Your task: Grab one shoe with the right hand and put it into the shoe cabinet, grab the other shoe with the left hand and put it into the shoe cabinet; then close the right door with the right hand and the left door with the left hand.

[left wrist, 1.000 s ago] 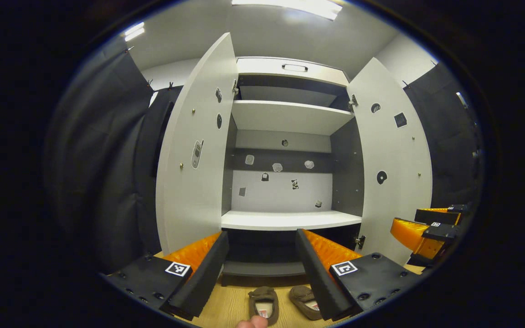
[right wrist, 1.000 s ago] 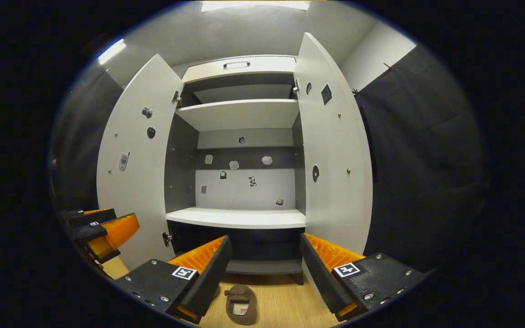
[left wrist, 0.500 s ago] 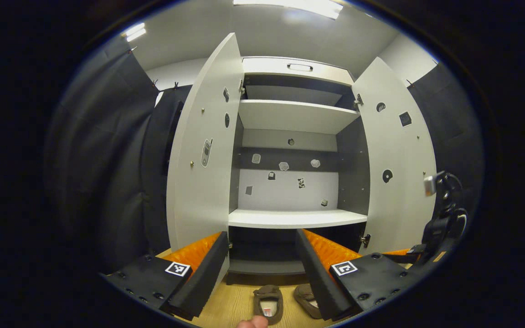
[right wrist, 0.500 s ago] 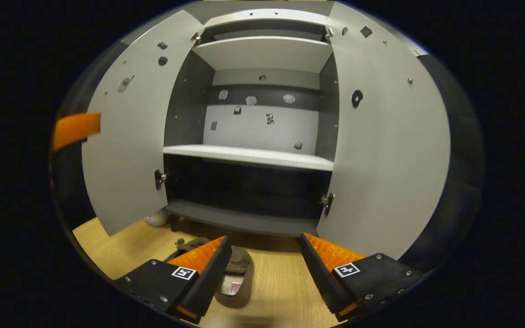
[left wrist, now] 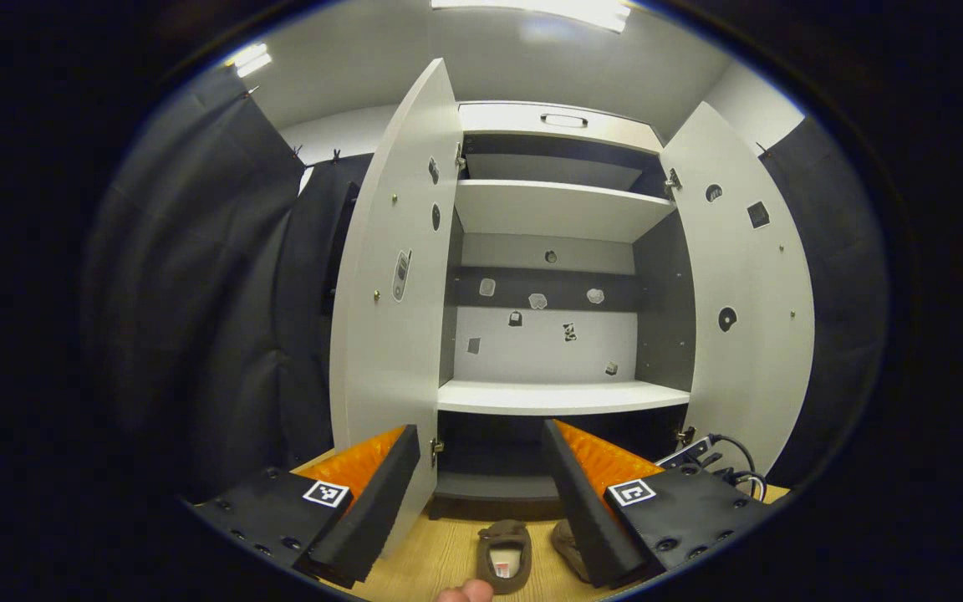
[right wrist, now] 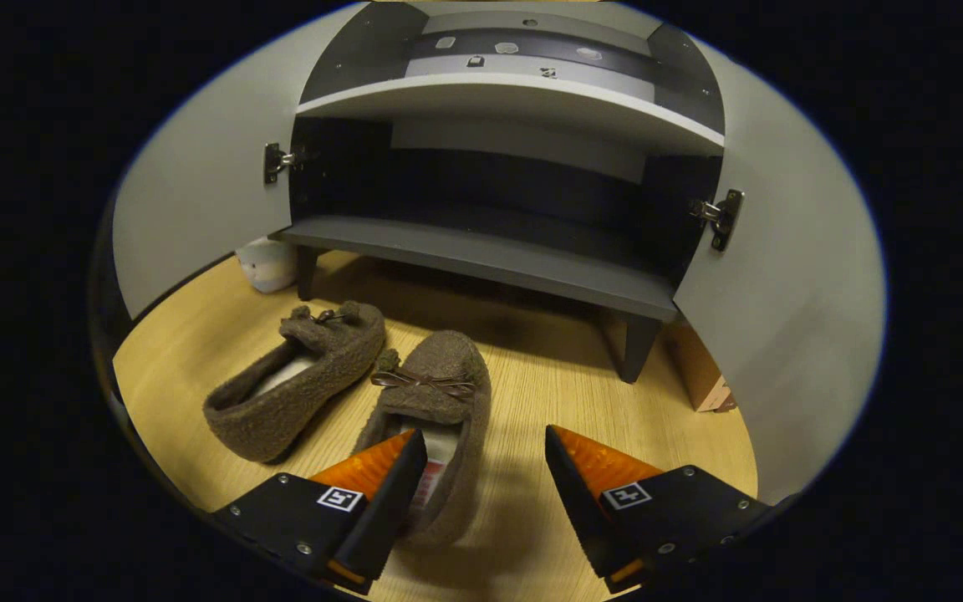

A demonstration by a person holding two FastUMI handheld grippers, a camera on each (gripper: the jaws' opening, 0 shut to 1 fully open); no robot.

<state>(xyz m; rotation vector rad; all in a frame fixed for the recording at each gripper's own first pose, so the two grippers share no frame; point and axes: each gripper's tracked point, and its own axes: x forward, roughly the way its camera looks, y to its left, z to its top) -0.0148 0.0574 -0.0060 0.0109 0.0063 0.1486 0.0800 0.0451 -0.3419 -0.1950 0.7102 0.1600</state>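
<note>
Two brown fuzzy slippers lie on the wooden floor in front of the open shoe cabinet (right wrist: pixel 481 259). In the right gripper view, the slipper with a bow (right wrist: pixel 440 393) lies just ahead of my right gripper (right wrist: pixel 483 435), which is open; its left finger hangs over the slipper's opening. The other slipper (right wrist: pixel 298 380) lies to its left, angled. In the left gripper view, my left gripper (left wrist: pixel 480 431) is open and held high, facing the cabinet (left wrist: pixel 561 397). One slipper (left wrist: pixel 505 552) shows low between its fingers; the second slipper (left wrist: pixel 567 542) is partly hidden by the right finger.
Both white doors stand wide open, the left door (left wrist: pixel 389 334) and the right door (left wrist: pixel 749 318). A white object (right wrist: pixel 268 263) sits under the left door, and a brown box (right wrist: pixel 703 376) by the cabinet's right leg. A person's fingertip (left wrist: pixel 465 592) shows low down.
My right gripper has dropped and tilted down toward the floor, closing in on the slipper with the bow. The left gripper has drifted slightly left, staying open.
</note>
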